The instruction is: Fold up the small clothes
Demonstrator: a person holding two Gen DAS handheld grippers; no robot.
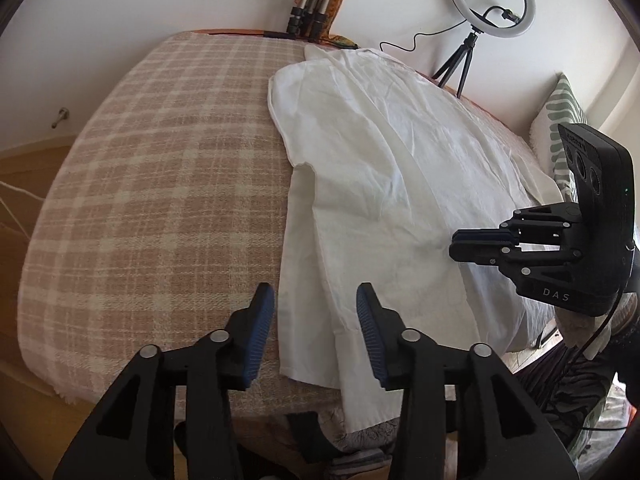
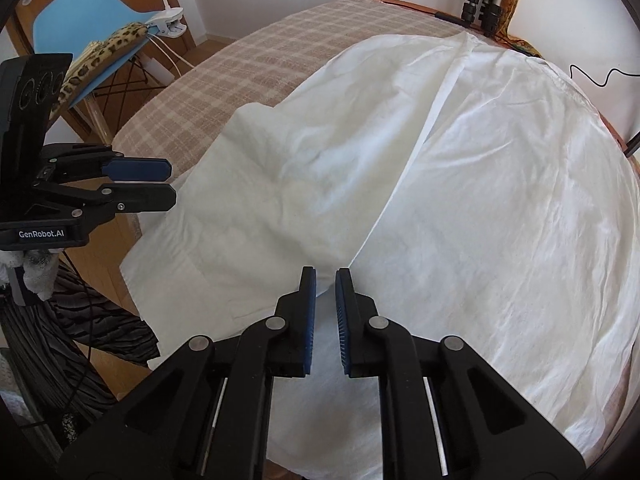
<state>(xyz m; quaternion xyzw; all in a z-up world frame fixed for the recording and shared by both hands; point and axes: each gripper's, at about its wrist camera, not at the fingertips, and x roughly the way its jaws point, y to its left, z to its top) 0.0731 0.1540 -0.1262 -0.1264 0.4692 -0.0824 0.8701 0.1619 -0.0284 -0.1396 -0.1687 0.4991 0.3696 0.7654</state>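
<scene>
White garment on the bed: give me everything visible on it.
The white garment is thin, creased woven cloth, lying flat over the plaid blanket. One sleeve has been laid across the body; its cuff end hangs over the near edge. The right gripper, nearly closed, sits at a folded edge; the left gripper is open over the sleeve.

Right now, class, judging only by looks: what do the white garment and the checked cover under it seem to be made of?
White garment: probably thin woven cotton or linen, matte; it shows fine creases and sharp fold edges.
Checked cover: apparently a coarser woven fabric, maybe wool or cotton blend; visible weave texture, slightly fuzzy, with a frayed near edge.
</scene>
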